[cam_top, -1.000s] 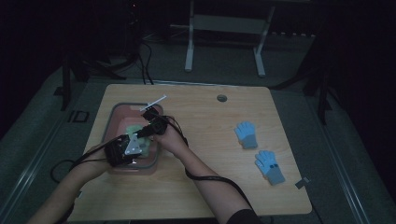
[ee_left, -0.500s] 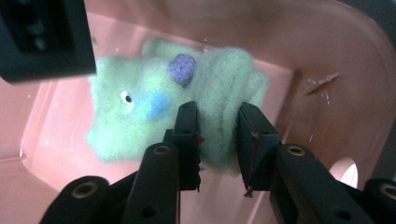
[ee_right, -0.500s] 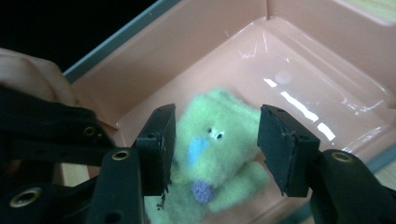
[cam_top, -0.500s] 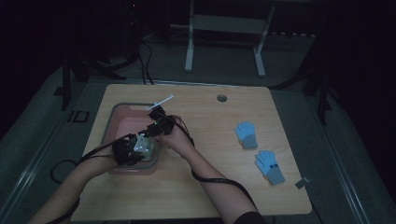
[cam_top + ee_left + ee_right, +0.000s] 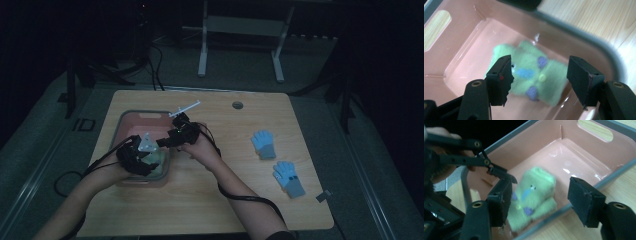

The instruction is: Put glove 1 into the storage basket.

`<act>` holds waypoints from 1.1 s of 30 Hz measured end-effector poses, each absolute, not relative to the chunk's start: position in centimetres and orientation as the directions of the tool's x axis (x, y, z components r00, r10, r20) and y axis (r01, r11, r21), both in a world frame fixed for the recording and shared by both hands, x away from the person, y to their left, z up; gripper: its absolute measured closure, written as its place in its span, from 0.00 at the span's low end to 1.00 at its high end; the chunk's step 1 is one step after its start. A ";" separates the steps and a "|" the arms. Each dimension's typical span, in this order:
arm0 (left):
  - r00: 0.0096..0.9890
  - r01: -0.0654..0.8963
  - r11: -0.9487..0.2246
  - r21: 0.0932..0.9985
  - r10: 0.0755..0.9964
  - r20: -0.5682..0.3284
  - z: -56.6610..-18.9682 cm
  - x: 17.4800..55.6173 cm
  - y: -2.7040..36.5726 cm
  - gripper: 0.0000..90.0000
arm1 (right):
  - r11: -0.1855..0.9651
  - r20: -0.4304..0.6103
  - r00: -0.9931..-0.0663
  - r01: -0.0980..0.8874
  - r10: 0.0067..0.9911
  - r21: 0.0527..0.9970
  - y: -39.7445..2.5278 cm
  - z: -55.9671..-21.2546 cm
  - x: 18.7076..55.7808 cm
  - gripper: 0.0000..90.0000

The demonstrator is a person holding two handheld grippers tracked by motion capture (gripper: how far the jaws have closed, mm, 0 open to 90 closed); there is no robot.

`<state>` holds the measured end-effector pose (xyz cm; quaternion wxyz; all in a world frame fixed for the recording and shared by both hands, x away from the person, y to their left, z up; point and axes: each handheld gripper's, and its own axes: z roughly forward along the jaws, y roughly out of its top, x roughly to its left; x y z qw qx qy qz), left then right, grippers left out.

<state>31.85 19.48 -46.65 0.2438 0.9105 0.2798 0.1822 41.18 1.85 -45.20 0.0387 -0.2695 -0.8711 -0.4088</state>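
Green gloves (image 5: pixel 529 73) lie folded in the pink tub (image 5: pixel 131 121) — both claws released above; blue gloves (image 5: pixel 263 143) at 3 o'clock on the desk (image 5: pixel 225 190).

The folded glove (image 5: pixel 530 75) sits in the tub (image 5: pixel 131 117) under my jaws. Two more gloves (image 5: pixel 276 160) lie way off to my right on the table (image 5: pixel 225 200).
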 end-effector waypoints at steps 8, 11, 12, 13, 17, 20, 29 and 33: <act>0.785 0.408 -0.700 0.586 0.597 0.165 -45.2 31.1 17.6 0.42 | 0.530 0.291 -0.865 0.484 0.408 0.697 -0.6 -45.0 40.3 0.27; 0.791 0.402 -0.701 0.589 0.590 0.162 -45.0 30.8 16.7 0.42 | 0.532 0.283 -0.868 0.477 0.407 0.699 -2.0 -45.0 39.8 0.24; 0.792 0.400 -0.702 0.590 0.588 0.162 -45.0 30.7 16.2 0.41 | 0.532 0.281 -0.869 0.476 0.408 0.700 -2.4 -45.0 39.7 0.23; 0.794 0.396 -0.701 0.593 0.586 0.162 -44.9 30.6 15.9 0.41 | 0.529 0.276 -0.868 0.475 0.412 0.704 -3.0 -45.0 39.6 0.23; 0.795 0.399 -0.692 0.602 0.588 0.149 -45.0 30.2 14.5 0.37 | 0.534 0.246 -0.867 0.467 0.434 0.705 -4.7 -45.2 39.2 0.23; 0.799 0.399 -0.689 0.605 0.584 0.139 -45.1 29.8 13.5 0.33 | 0.527 0.241 -0.862 0.471 0.446 0.708 -5.9 -45.2 38.9 0.23; 0.807 0.422 -0.660 0.621 0.586 0.076 -46.0 29.9 10.9 0.13 | 0.525 0.184 -0.850 0.460 0.493 0.717 -9.5 -45.7 38.5 0.23; 0.823 0.404 -0.667 0.626 0.564 0.069 -46.6 29.8 10.0 0.09 | 0.525 0.176 -0.845 0.463 0.506 0.715 -10.9 -46.1 38.3 0.23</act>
